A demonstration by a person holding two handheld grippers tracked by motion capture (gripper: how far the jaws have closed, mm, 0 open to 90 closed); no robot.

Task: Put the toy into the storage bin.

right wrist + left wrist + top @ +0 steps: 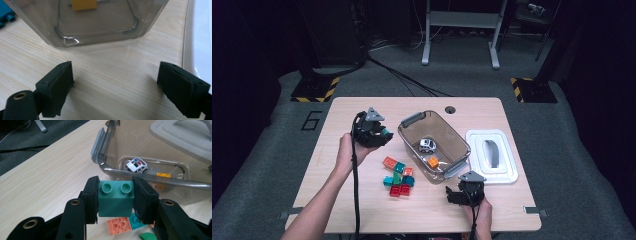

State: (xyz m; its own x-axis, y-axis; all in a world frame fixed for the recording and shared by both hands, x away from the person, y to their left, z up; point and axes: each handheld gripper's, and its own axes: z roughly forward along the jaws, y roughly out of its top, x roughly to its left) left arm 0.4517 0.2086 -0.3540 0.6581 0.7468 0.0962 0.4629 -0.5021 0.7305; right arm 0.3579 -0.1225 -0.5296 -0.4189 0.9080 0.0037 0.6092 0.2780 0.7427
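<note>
My left gripper [115, 200] is shut on a teal two-stud brick [115, 198], held above the table to the left of a clear bin [434, 145]; in the high view this gripper [379, 134] is raised in the person's left hand. Inside the bin lie a small white toy police car [427, 145] and an orange brick [433, 162]. A pile of loose bricks [399, 177] in orange, teal, green and red lies on the table in front of the bin. My right gripper [115, 87] rests open near the front edge, just short of the bin's near wall [100, 30].
The bin's white lid [492, 156] lies flat to the right of the bin. Grey latch handles [412, 120] stick out at the bin's ends. A round cable hole [450, 109] sits at the table's far edge. Bare tabletop [337, 200] lies at front left.
</note>
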